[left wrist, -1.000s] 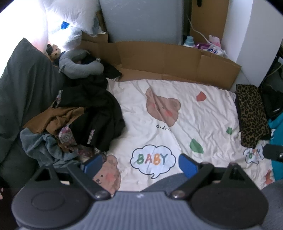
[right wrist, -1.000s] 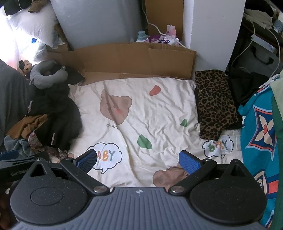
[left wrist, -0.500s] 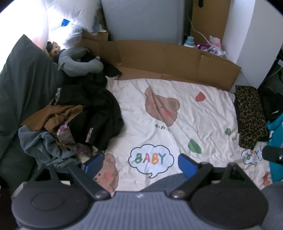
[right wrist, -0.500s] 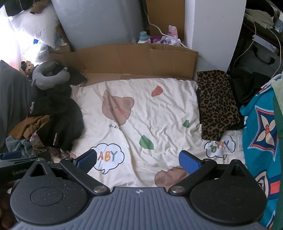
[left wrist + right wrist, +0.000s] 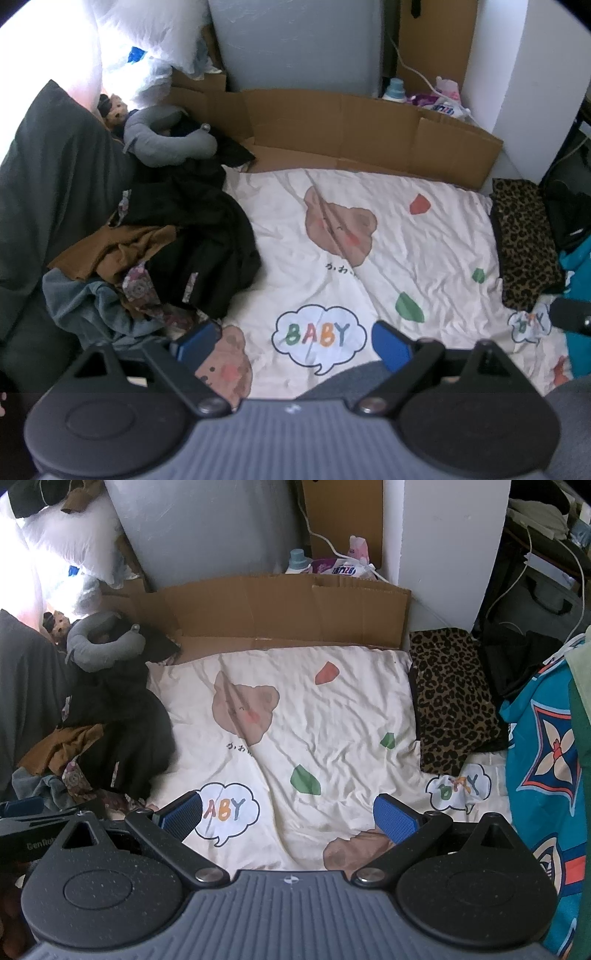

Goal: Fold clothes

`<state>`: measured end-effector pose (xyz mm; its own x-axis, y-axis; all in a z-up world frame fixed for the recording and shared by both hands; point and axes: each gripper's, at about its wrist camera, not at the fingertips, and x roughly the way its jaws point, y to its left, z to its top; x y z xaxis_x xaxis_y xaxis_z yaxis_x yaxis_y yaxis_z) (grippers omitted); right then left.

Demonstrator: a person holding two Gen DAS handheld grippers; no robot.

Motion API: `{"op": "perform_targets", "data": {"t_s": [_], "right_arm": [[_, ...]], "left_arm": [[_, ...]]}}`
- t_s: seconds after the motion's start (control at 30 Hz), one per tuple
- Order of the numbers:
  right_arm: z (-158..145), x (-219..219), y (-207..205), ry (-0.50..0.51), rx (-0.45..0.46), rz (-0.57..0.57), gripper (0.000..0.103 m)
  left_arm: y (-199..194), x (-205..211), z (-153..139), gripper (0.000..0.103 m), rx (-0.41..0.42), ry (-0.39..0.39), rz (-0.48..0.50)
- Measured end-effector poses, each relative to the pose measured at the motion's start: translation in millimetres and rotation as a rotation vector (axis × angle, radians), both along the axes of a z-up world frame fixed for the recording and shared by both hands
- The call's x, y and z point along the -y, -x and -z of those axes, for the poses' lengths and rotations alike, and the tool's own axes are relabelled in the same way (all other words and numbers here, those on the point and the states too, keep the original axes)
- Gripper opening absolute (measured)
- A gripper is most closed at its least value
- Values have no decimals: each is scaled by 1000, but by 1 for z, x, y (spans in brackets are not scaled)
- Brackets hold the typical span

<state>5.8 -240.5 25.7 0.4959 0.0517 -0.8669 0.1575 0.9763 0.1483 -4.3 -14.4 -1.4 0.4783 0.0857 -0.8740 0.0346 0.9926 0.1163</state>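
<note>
A heap of unfolded clothes (image 5: 177,251) lies at the left of the cream bear-print sheet (image 5: 369,258): a black garment on top, a brown one, a grey-blue one and a floral piece. The same clothes heap (image 5: 110,738) shows at the left of the right wrist view. A folded leopard-print garment (image 5: 450,698) rests at the sheet's right edge, also the leopard-print garment (image 5: 524,240). My left gripper (image 5: 293,341) hangs open above the sheet's near part, just right of the heap. My right gripper (image 5: 288,814) is open too, over the sheet (image 5: 314,720); both hold nothing.
A cardboard wall (image 5: 277,613) borders the far side, with bottles and packets behind it. A grey neck pillow (image 5: 166,136) and a small doll sit at the far left. A dark cushion (image 5: 48,177) lies left; a teal patterned cloth (image 5: 543,760) lies right.
Both cameras have drifted slightly; the scene sits a little lower and further right in the frames. Both grippers stay open and no garment has moved.
</note>
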Motion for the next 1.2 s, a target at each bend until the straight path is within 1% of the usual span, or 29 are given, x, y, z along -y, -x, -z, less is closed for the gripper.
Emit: {"op": "perform_targets", "data": {"t_s": [0.07, 0.13, 0.27, 0.33, 0.47, 0.57, 0.73, 0.87, 1.03, 1.2], "right_arm": [[0, 1, -1, 5, 2, -1, 102], [-1, 0, -1, 13, 1, -2, 102], [-1, -1, -1, 28, 3, 3, 102], [-3, -2, 0, 36, 8, 3, 102], [-9, -2, 3, 60, 30, 0, 102], [-17, 3, 6, 18, 67, 19, 102], [-30, 7, 11, -52, 146, 42, 102], [-36, 2, 11, -71, 197, 32, 102], [-32, 4, 10, -106, 234, 52, 102], [-22, 8, 12, -128, 244, 78, 102]], "left_arm": [[0, 0, 0, 93, -1, 0, 5], [0, -2, -1, 93, -1, 16, 13], [3, -14, -5, 93, 24, 96, 0], [2, -17, -5, 92, 12, 109, -2], [-1, -26, -7, 85, -4, 136, -19], [-2, -39, -12, 85, 0, 159, -38], [-6, -66, -21, 85, 10, 172, -68], [-11, -91, -23, 85, 11, 181, -105], [-14, -122, -21, 85, 15, 180, -155], [-16, -153, -14, 84, 5, 196, -228]]}}
